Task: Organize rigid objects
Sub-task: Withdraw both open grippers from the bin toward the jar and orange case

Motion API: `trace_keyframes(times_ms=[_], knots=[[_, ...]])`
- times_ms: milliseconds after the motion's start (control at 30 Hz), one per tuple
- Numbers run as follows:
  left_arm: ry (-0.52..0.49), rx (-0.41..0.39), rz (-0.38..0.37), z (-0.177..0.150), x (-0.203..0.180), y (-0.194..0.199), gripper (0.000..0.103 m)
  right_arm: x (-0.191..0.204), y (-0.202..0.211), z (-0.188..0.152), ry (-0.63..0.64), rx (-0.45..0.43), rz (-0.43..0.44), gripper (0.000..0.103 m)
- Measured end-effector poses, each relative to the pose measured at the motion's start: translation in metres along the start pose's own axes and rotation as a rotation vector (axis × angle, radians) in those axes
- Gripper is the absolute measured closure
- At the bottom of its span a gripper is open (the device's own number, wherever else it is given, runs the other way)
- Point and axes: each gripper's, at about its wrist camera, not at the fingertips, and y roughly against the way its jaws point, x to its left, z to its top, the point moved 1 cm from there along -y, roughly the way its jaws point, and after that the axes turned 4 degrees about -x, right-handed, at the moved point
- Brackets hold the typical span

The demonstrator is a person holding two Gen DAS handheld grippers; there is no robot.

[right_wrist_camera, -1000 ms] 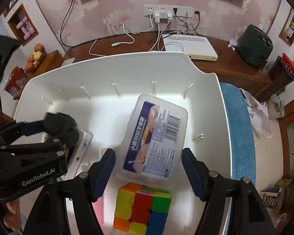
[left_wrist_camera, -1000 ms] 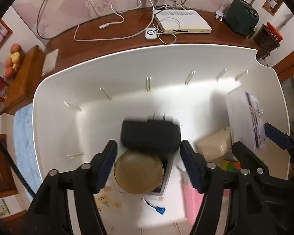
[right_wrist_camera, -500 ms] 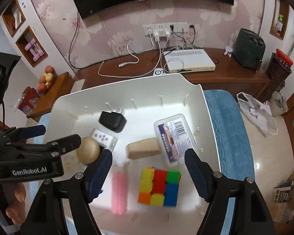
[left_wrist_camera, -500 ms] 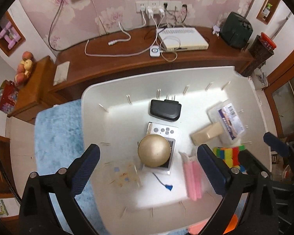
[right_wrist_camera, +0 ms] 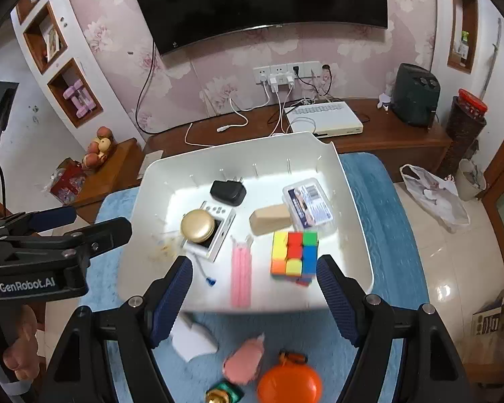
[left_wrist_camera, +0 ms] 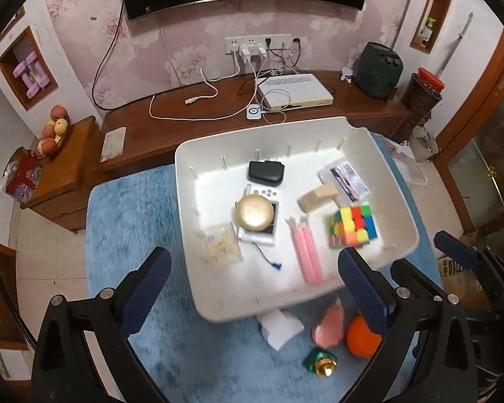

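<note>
Presently we find both the left gripper [left_wrist_camera: 252, 283] and right gripper [right_wrist_camera: 253, 297] spread wide and empty; the orange ball [right_wrist_camera: 289, 384] lies loose below, nearer the right.

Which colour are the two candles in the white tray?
Pink candles; the right wrist view shows them best.

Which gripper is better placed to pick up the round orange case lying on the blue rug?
Right. The round orange case lies just below the open right gripper; the left gripper sits further left.

A blue rug [right_wrist_camera: 369, 181] carries the white bin [right_wrist_camera: 351, 201], a white block [right_wrist_camera: 193, 337], a pink piece [right_wrist_camera: 245, 361] and an orange ball [right_wrist_camera: 289, 384].
</note>
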Motion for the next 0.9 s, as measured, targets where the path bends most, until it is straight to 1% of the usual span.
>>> trace_keyframes(times_ms=[167,300,400,533,667,800,900], knots=[[-0.023,-0.034,0.003,-0.026,-0.005,0.027,0.003,0.003,0.028,-0.023,-0.01,-0.014,0.004,0.026],[-0.035,-0.043,0.002,-0.045,-0.009,0.038,0.003,-0.001,0.048,-0.042,-0.016,-0.017,0.001,0.026],[-0.047,-0.037,0.001,-0.062,-0.011,0.043,0.003,-0.008,0.063,-0.057,-0.027,-0.035,-0.009,0.026],[-0.08,-0.025,0.001,-0.082,-0.017,0.044,0.003,-0.023,0.078,-0.078,-0.058,-0.047,-0.022,0.026],[-0.109,0.011,-0.017,-0.103,-0.025,0.037,0.003,-0.038,0.085,-0.101,-0.075,-0.045,-0.048,0.026],[-0.162,0.03,-0.033,-0.124,-0.04,0.03,0.003,-0.051,0.083,-0.124,-0.086,-0.028,-0.077,0.026],[-0.224,0.043,-0.066,-0.145,-0.056,0.021,0.003,-0.06,0.075,-0.145,-0.099,0.006,-0.079,0.026]])
